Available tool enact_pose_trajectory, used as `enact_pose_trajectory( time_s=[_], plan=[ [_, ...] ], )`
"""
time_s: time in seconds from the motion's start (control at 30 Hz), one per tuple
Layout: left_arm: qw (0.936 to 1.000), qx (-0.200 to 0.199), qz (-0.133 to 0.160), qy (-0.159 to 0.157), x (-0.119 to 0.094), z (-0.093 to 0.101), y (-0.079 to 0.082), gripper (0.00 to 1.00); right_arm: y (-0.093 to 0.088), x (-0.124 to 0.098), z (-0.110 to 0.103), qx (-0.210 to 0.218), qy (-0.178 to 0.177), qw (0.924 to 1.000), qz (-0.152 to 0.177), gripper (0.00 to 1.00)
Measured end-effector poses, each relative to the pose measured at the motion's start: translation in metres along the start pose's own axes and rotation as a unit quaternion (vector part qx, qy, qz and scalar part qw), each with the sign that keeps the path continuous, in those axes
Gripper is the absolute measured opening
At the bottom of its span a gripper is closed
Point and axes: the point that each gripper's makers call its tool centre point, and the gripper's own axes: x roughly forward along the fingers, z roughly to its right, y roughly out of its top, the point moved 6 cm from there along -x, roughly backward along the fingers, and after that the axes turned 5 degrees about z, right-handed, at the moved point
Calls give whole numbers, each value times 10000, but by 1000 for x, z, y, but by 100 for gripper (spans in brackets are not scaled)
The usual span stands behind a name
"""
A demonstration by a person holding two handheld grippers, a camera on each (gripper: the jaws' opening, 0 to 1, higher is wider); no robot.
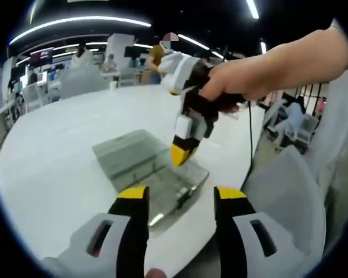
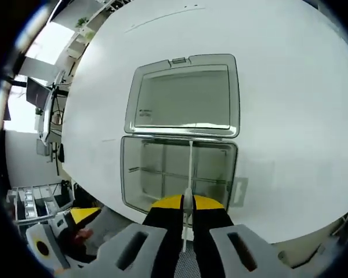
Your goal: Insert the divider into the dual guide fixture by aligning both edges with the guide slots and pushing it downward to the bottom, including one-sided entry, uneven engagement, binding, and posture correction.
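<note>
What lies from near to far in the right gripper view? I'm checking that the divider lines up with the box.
Right gripper shut on the divider → open box → its lid, laid flat → bare table.

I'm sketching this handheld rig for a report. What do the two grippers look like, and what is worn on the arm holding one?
Both grippers have pale grey-white bodies, black jaws and yellow fingertip pads: the left gripper and the right gripper. Each grey jaw housing has a dark slot. A thin dark cable hangs below the hand gripping the right one; no sleeve is visible on that forearm.
</note>
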Motion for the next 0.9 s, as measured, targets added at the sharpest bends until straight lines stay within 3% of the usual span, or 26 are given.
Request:
enact_pose_trajectory(
  time_s=[0.9],
  plan=[
    [9999,-104,-1,12,0,-4,-2,43,1,11,2,86,-76,9999,-106,0]
  ],
)
